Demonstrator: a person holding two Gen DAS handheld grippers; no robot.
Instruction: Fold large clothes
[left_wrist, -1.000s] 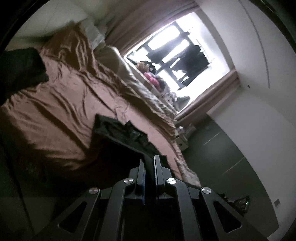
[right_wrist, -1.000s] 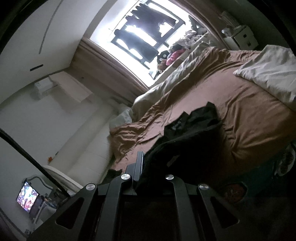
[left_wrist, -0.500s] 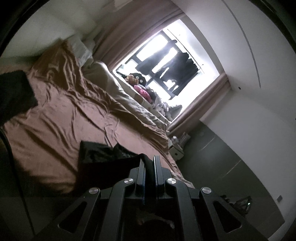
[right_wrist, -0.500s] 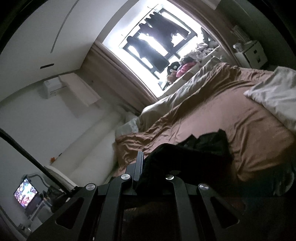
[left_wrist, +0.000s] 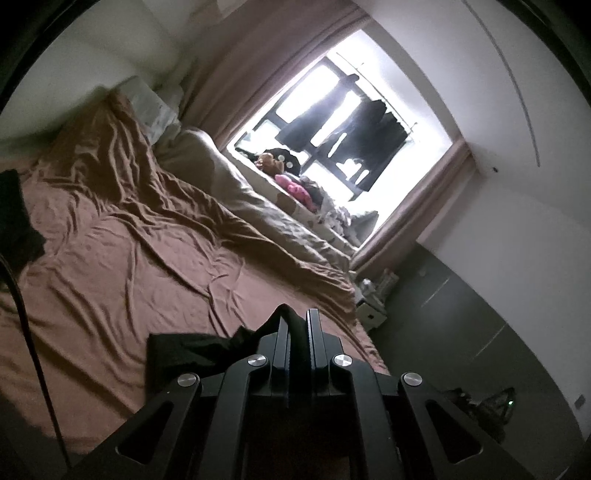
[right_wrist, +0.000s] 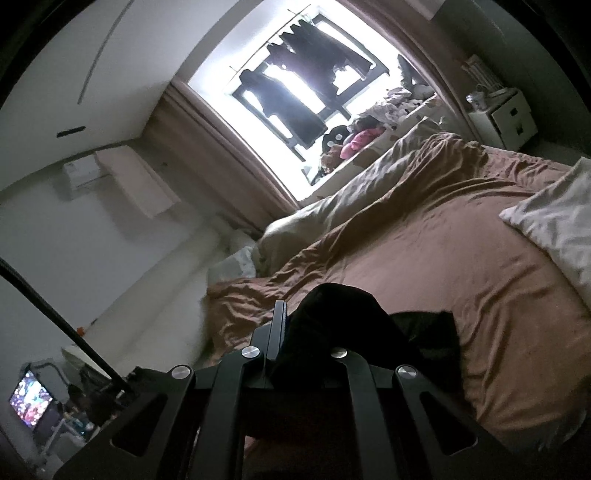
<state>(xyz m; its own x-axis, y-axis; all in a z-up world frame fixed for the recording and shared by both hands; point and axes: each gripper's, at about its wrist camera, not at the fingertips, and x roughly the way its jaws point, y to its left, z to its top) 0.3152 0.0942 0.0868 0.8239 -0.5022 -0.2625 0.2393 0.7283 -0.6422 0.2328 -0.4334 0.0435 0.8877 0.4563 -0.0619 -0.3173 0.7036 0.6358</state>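
Both tools, left (left_wrist: 298, 325) and right (right_wrist: 295, 325), pinch the black garment (left_wrist: 184, 350) low in frame over the brown bed (left_wrist: 129, 258); a lit screen (right_wrist: 29, 402) glows lower left.

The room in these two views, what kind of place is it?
Most likely a home bedroom. A wide bed with a rumpled brown sheet fills most of the view, a white pillow lies on it, and dark clothes hang drying at the curtained window.

Left gripper (left_wrist: 297, 325) – fingers nearly together, thin fold of black garment (left_wrist: 184, 349) pinched between them. Right gripper (right_wrist: 295, 325) – clamped on bunched black garment (right_wrist: 340, 314), cloth draped over its right finger, only left finger (right_wrist: 279, 328) visible.
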